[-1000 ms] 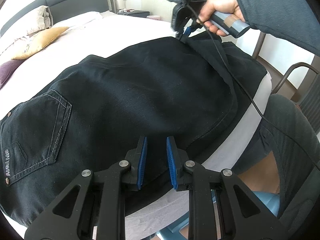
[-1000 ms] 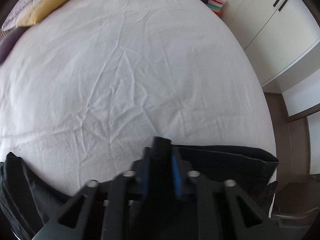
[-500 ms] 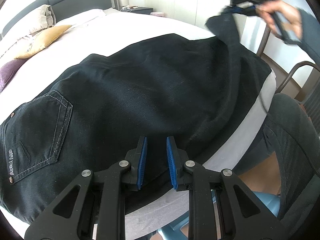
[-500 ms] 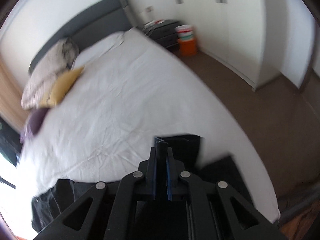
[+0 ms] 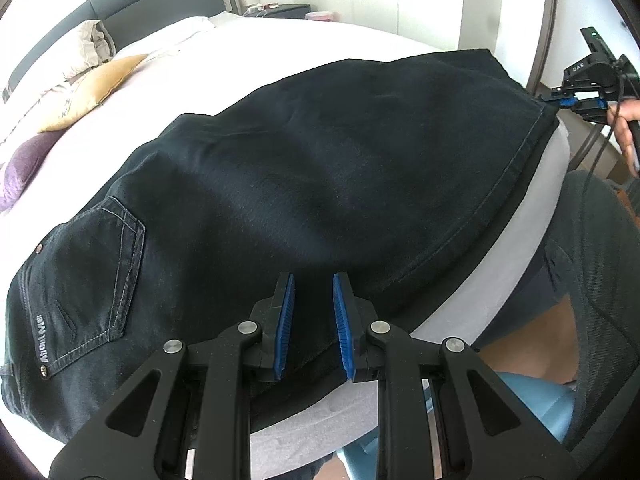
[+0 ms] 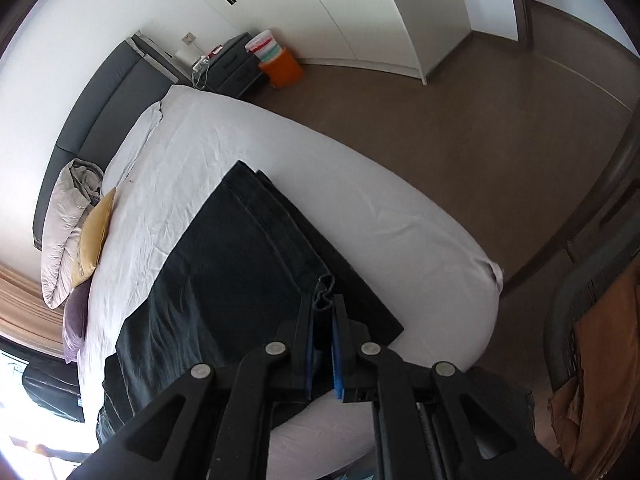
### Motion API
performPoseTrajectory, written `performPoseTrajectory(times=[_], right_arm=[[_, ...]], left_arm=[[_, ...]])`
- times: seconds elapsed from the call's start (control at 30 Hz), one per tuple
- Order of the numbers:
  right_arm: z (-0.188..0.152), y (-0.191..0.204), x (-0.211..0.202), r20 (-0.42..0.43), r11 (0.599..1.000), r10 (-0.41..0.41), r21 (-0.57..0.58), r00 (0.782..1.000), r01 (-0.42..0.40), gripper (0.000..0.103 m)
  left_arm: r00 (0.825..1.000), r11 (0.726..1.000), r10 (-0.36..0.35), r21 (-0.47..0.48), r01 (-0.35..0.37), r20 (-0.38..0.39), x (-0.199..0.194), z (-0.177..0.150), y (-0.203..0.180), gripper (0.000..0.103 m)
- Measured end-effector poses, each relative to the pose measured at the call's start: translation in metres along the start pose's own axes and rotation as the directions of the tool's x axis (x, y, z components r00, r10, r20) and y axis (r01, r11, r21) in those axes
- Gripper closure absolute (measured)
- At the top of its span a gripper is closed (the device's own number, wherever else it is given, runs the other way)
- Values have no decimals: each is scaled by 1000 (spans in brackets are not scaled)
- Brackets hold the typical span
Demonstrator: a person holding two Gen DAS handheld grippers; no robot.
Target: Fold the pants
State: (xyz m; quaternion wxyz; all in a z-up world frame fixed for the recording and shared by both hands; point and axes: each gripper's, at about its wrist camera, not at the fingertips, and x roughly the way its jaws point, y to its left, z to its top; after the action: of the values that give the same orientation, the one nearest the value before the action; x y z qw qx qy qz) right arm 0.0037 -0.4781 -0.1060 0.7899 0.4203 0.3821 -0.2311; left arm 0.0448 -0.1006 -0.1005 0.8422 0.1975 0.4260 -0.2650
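Note:
Black jeans (image 5: 320,184) lie across the near corner of a white bed (image 5: 248,52), back pocket at the left, legs stretched to the right. My left gripper (image 5: 314,284) hovers open and empty over the near edge of the jeans. My right gripper (image 6: 323,304) is shut on the hem corner of the jeans (image 6: 240,272) and holds it pulled out past the bed's edge. It also shows at the far right of the left wrist view (image 5: 568,101), gripping the hem.
Pillows (image 5: 92,80), one yellow and one purple, lie at the head of the bed by a grey headboard (image 5: 140,4). A nightstand (image 6: 232,68) and an orange bin (image 6: 284,70) stand near white wardrobes. A chair (image 6: 592,320) stands on the brown floor at the right.
My right gripper has swung the hem from over the far side of the jeans out to the right, past the bed's edge. The legs now lie stretched flat. The left gripper has stayed put.

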Motion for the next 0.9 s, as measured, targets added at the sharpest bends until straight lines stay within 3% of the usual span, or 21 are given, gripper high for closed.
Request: performPoseTrajectory(times=[0.47,0.9], right_arm=[[-5,-11,-13,38,1000,18,11,999,-19,95],[-9,-21,2,26,1000,-22,-3,999,22,94]], left_arm=[[1000,999,28,-28,-28,-6,-2,10,-15,84],[998,999,31,-16,-30,50,-5,-4,-18,84]])
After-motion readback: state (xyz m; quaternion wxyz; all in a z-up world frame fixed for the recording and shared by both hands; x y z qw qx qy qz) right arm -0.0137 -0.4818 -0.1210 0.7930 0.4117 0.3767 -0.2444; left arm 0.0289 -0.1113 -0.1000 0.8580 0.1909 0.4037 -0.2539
